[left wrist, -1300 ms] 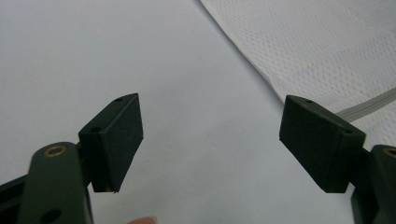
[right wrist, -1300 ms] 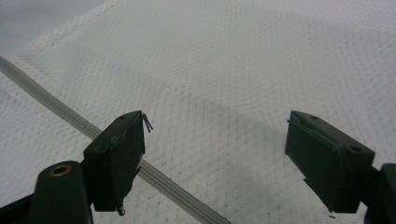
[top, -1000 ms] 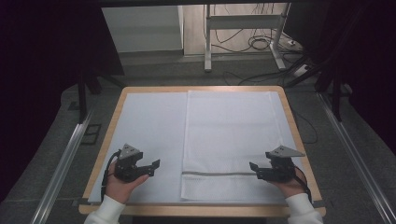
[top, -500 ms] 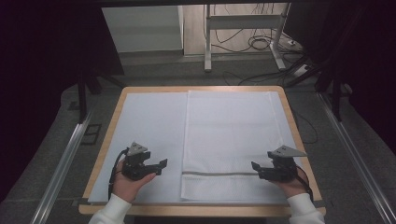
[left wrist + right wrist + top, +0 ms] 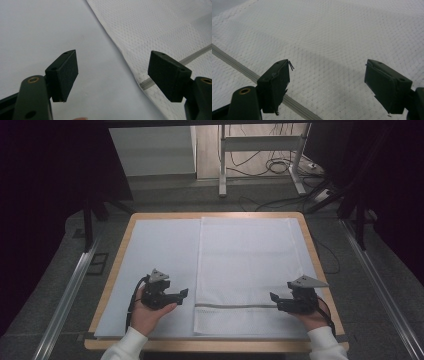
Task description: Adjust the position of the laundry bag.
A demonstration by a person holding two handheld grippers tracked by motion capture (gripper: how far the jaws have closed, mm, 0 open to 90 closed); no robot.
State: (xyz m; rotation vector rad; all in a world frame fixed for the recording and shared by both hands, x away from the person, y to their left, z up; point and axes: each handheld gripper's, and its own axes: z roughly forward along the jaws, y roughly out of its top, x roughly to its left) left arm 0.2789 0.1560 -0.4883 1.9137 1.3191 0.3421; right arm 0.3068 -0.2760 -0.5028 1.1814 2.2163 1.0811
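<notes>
Mesh laundry bag (image 5: 247,275) is spread flat over the right half of the counter (image 5: 320,270), its grey zipper (image 5: 235,306) running near the front edge. The left tool (image 5: 181,294) is held released just beside the bag's left edge; the right tool (image 5: 274,298) is held released over its front right part.

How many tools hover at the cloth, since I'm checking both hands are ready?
2: the left black two-jaw tool sits by the white mesh cloth's left edge, and the right black two-jaw tool is over its right side.
</notes>
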